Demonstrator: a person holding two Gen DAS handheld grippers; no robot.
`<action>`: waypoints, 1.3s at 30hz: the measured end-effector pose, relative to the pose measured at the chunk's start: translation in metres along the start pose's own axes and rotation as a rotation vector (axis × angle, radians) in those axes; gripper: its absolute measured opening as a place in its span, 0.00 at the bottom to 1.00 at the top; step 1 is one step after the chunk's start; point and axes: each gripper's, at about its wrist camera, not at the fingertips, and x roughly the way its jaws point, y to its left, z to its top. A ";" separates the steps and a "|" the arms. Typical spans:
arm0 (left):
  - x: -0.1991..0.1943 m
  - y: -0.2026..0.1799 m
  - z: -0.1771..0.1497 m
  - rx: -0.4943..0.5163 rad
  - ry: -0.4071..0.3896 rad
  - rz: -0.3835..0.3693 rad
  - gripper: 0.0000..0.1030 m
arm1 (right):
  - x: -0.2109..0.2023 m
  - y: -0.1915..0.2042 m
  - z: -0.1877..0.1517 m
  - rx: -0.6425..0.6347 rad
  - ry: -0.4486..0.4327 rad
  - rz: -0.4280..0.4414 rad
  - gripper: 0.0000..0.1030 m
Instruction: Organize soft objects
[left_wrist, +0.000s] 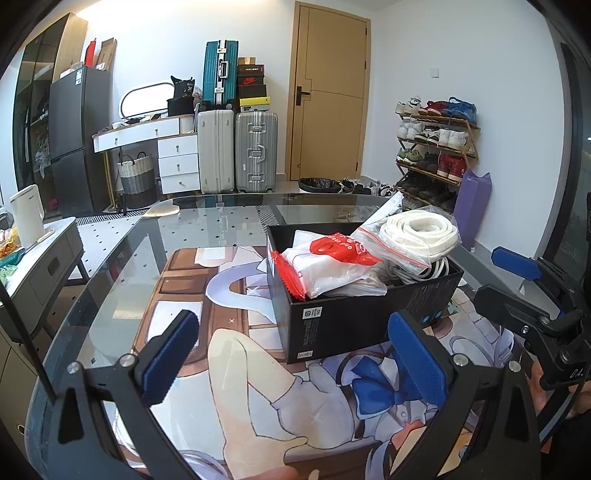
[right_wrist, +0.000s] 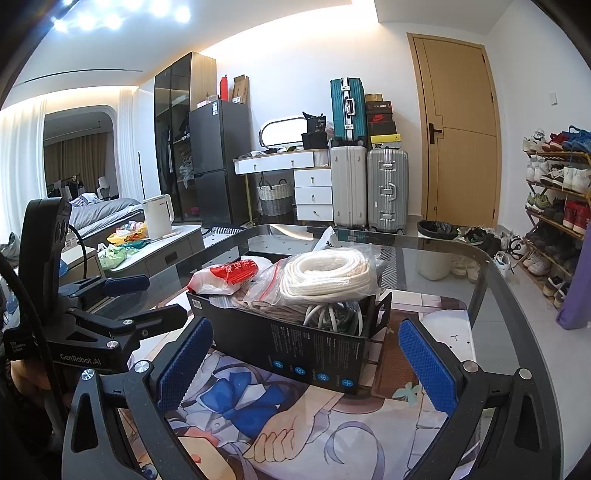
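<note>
Two grippers: left gripper and right gripper spread wide, empty.
Rope bag: light, slippery; pinch its top.

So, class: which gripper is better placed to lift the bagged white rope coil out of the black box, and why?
Probably the right gripper: open, and the rope coil sits at its end of the black box. From the left gripper, also open, the coil lies at the far right corner.
</note>
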 end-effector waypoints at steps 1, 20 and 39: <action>0.000 0.000 0.000 0.003 -0.001 0.001 1.00 | -0.001 0.000 0.000 0.000 0.001 -0.001 0.99; -0.002 -0.002 0.001 0.019 -0.007 0.004 1.00 | -0.001 0.000 -0.001 -0.001 -0.001 0.000 0.99; -0.003 -0.004 0.001 0.020 -0.008 0.004 1.00 | 0.000 0.000 -0.002 -0.001 -0.001 -0.001 0.99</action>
